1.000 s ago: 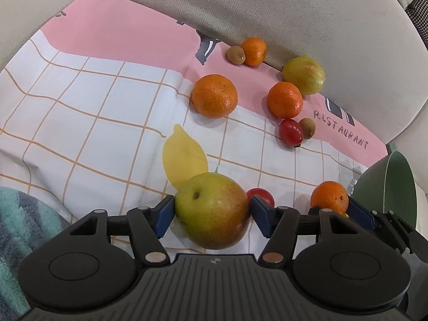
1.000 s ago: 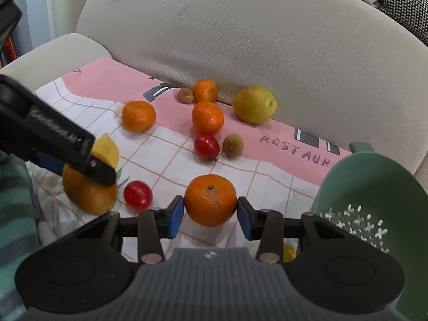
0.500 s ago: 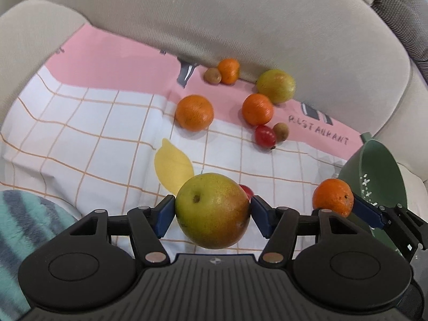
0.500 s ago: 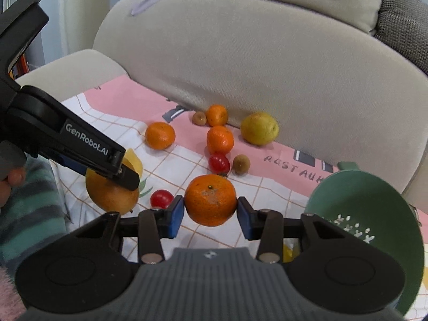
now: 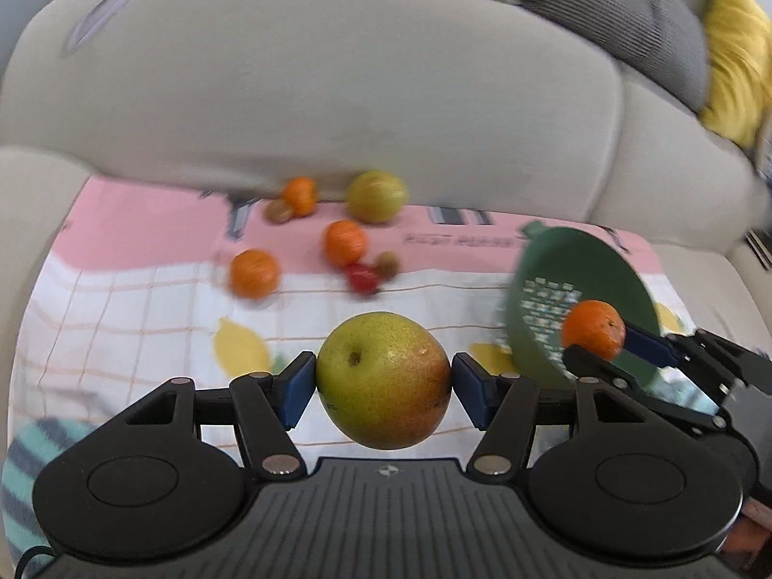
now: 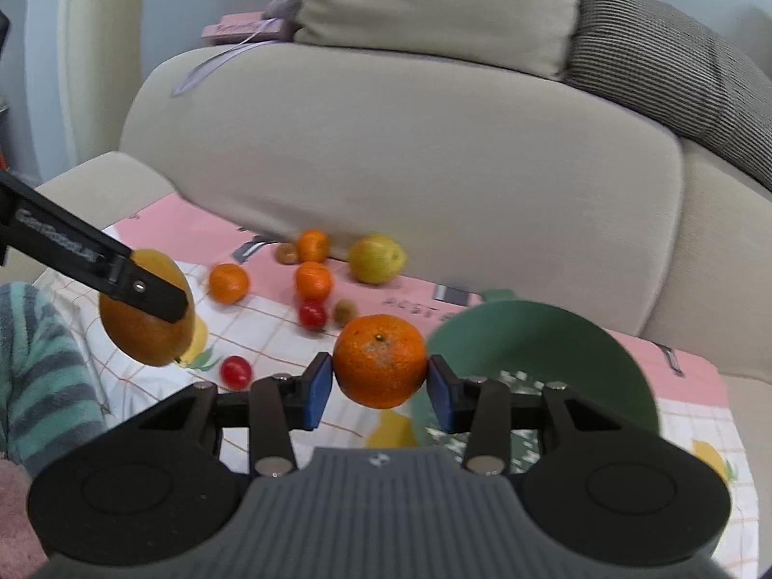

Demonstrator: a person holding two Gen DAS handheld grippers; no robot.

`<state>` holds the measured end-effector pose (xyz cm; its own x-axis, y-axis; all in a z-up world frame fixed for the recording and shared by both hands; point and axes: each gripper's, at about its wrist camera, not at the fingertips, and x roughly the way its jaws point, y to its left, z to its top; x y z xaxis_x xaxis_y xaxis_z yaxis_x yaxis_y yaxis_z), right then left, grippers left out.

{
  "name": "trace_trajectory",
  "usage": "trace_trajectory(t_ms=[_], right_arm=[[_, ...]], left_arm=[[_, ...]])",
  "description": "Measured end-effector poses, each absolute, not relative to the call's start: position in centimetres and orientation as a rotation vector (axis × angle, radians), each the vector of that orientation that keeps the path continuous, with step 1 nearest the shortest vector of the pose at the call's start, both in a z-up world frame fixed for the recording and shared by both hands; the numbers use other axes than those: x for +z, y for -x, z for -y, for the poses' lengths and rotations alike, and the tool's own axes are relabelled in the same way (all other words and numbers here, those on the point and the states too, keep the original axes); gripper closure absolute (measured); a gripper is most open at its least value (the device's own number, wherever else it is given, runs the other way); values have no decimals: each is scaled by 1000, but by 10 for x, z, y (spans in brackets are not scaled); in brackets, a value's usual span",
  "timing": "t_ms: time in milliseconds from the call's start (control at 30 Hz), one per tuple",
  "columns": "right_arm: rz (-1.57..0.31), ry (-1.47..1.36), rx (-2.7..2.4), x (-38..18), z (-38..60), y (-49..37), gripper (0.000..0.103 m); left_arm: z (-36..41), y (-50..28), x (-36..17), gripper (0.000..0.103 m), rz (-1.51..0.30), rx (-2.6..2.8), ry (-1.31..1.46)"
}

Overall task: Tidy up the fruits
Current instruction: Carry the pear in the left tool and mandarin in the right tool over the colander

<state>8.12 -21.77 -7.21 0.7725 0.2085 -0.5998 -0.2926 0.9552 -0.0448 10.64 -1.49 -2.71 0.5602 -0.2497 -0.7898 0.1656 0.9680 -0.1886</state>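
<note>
Left gripper [image 5: 384, 382]: fingers clenched on green-red pear [image 5: 383, 379], held above cloth. Right gripper [image 6: 380, 389]: fingers clenched on orange [image 6: 380, 361], just left of green colander [image 6: 555, 337].

A green-and-russet pear [image 5: 383, 380] sits clamped between the blue pads [image 5: 295, 388] of the left gripper [image 5: 384, 388], held clear above a checked pink-and-white cloth [image 5: 120, 299] spread over a beige sofa [image 5: 337, 96]. At right, the right gripper [image 5: 596, 340] pinches a mandarin [image 5: 592, 329] in front of a tilted green colander [image 5: 613, 265]. Further back, blurred, three more mandarins [image 5: 254, 273], a second pear [image 5: 376, 195], a cherry tomato [image 5: 362, 278] and two small brown fruits [image 5: 280, 211] lie scattered on the cloth near the backrest. A grey striped cushion [image 5: 622, 19] and a yellow one [image 5: 738, 48] rest at upper right.
</note>
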Motion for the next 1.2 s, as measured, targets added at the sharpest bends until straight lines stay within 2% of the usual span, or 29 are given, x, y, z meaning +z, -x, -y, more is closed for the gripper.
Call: trace_trajectory(t_ms=[567, 900, 1200], right_arm=[[-731, -1, 125, -90, 286, -91, 63], [-852, -64, 73, -118, 300, -123, 63], [-933, -45, 69, -134, 296, -136, 63]], left_arm=[[127, -139, -20, 33, -989, -478, -102], [184, -173, -49, 33, -1068, -539, -221], [196, -194, -79, 33, -1164, -536, -300]])
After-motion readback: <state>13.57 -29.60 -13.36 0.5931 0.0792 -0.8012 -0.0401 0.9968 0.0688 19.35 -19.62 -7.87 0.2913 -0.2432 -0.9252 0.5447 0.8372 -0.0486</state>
